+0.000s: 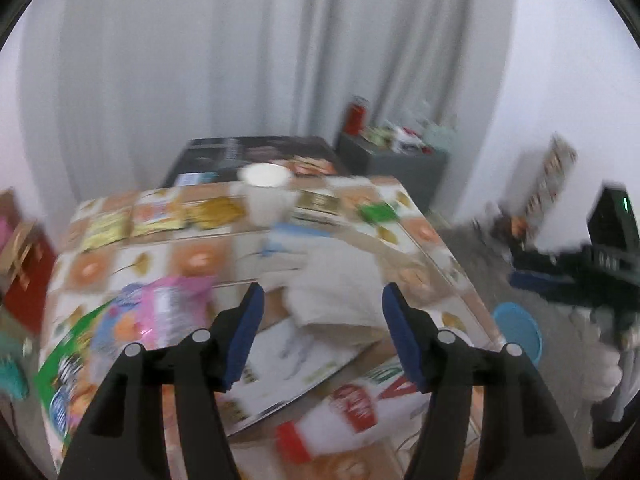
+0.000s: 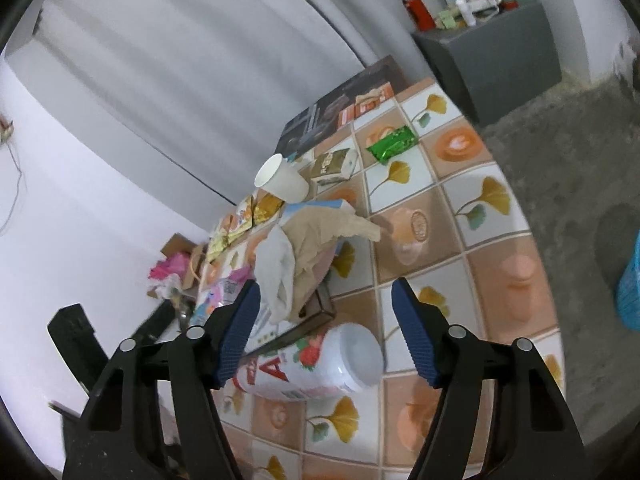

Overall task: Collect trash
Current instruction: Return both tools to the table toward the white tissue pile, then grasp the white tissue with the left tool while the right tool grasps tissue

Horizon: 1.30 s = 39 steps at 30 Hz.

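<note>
Trash lies scattered on a table [image 2: 460, 208] with a tile-pattern cloth. My right gripper [image 2: 326, 332] is open above a white bottle [image 2: 320, 368] lying on its side; the pads do not touch it. Behind the bottle sits crumpled white and beige paper [image 2: 304, 248] on a flat box, then a white paper cup [image 2: 282, 182] and a green packet [image 2: 394, 144]. The left wrist view is blurred: my left gripper [image 1: 322, 336] is open and empty over the crumpled paper [image 1: 336, 284], with the red-capped bottle [image 1: 352, 408] below it and a pink wrapper [image 1: 168, 312] to the left.
A blue bin [image 1: 518, 330] stands on the grey floor right of the table, also seen as a blue bin [image 2: 630, 284]. A grey cabinet [image 2: 492, 52] with a red flask [image 2: 418, 10] stands behind. Curtains hang at the back. Snack packets [image 1: 160, 220] line the table's far side.
</note>
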{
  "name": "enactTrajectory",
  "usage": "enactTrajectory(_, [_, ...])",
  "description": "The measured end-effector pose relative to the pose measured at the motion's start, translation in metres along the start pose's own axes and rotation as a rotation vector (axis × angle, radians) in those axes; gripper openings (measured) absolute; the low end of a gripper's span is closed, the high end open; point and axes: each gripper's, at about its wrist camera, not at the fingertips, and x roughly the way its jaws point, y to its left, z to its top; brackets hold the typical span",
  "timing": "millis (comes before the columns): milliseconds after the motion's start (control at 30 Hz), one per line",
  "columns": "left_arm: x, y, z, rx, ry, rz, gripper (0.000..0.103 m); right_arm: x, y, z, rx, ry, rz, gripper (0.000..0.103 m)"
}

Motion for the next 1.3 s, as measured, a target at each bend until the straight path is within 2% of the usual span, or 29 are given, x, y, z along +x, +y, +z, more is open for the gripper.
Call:
enactTrajectory(133, [0.043, -0.021, 0.008, 0.070, 0.084, -0.033, 0.060, 0.022, -0.006, 0.018, 0.043, 0.026, 0.033, 0.062])
enactTrajectory(267, [0.082, -0.025, 0.009, 0.097, 0.163, 0.001, 0.060, 0.050, -0.017, 0.036, 0.098, 0.060, 0.076, 0.063])
enactTrajectory(367, [0.101, -0.020, 0.007, 0.098, 0.206, 0.025, 0.060, 0.072, -0.025, 0.046, 0.115, 0.081, 0.050, 0.064])
enactTrajectory(467, [0.108, -0.014, 0.004, 0.093, 0.220, 0.022, 0.058, 0.092, -0.029, 0.054, 0.114, 0.113, 0.037, 0.064])
enactTrajectory(700, [0.109, -0.005, 0.004, 0.056, 0.225, 0.002, 0.042, 0.131, -0.016, 0.059, 0.035, 0.202, 0.027, 0.065])
enactTrajectory(833, [0.106, 0.000, 0.004, 0.032, 0.222, -0.009, 0.033, 0.143, 0.004, 0.055, -0.055, 0.235, 0.010, 0.065])
enactTrajectory(933, [0.105, 0.003, 0.004, 0.014, 0.217, -0.013, 0.025, 0.147, 0.016, 0.050, -0.116, 0.243, -0.016, 0.055])
enactTrajectory(1000, [0.104, 0.005, 0.004, 0.004, 0.217, -0.018, 0.015, 0.148, 0.020, 0.047, -0.134, 0.248, -0.038, 0.041])
enactTrajectory(1200, [0.097, 0.012, 0.004, -0.023, 0.197, -0.024, 0.009, 0.145, 0.028, 0.041, -0.170, 0.234, -0.072, 0.008])
enactTrajectory(1300, [0.090, 0.017, 0.005, -0.049, 0.181, -0.024, 0.008, 0.139, 0.032, 0.040, -0.179, 0.218, -0.070, 0.003])
